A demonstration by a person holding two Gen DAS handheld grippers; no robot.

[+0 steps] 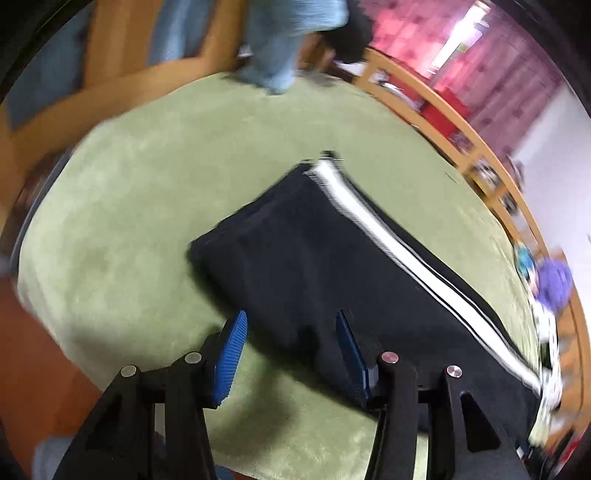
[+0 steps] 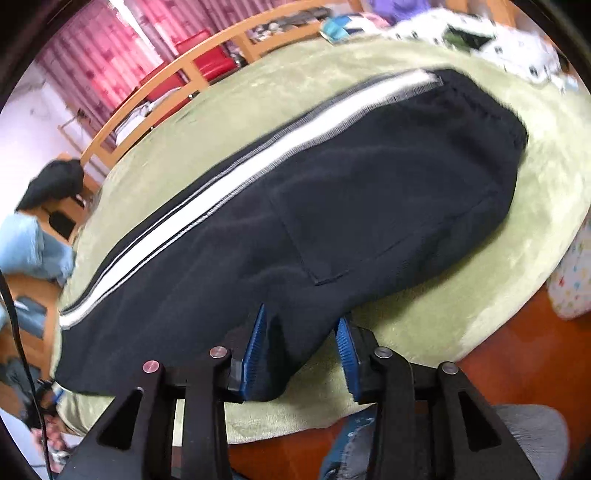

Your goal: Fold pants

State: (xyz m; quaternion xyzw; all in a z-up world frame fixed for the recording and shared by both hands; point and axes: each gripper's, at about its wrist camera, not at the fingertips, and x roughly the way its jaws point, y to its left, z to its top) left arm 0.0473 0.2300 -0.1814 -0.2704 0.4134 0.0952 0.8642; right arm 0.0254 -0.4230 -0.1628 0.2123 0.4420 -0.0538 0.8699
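Observation:
Black pants [image 1: 332, 266] with a white side stripe [image 1: 406, 258] lie flat, legs stacked, on a green blanket [image 1: 147, 192]. In the left wrist view the leg end points away from me. My left gripper [image 1: 291, 325] is open over the near edge of the pants, its left pad over the blanket and its right pad over the cloth. In the right wrist view the pants [image 2: 332, 192] show a back pocket [image 2: 388, 221] and the waistband at the far right. My right gripper [image 2: 301, 325] is open, its jaws on either side of the near edge of the seat cloth.
A wooden bed rail [image 1: 443, 122] runs along the far side, with pink curtains [image 1: 498, 62] behind. A person in light blue [image 2: 33, 243] sits by the far end. Loose clothes [image 2: 480, 33] lie on the blanket beyond the waistband. Brown floor [image 2: 517, 332] borders the near edge.

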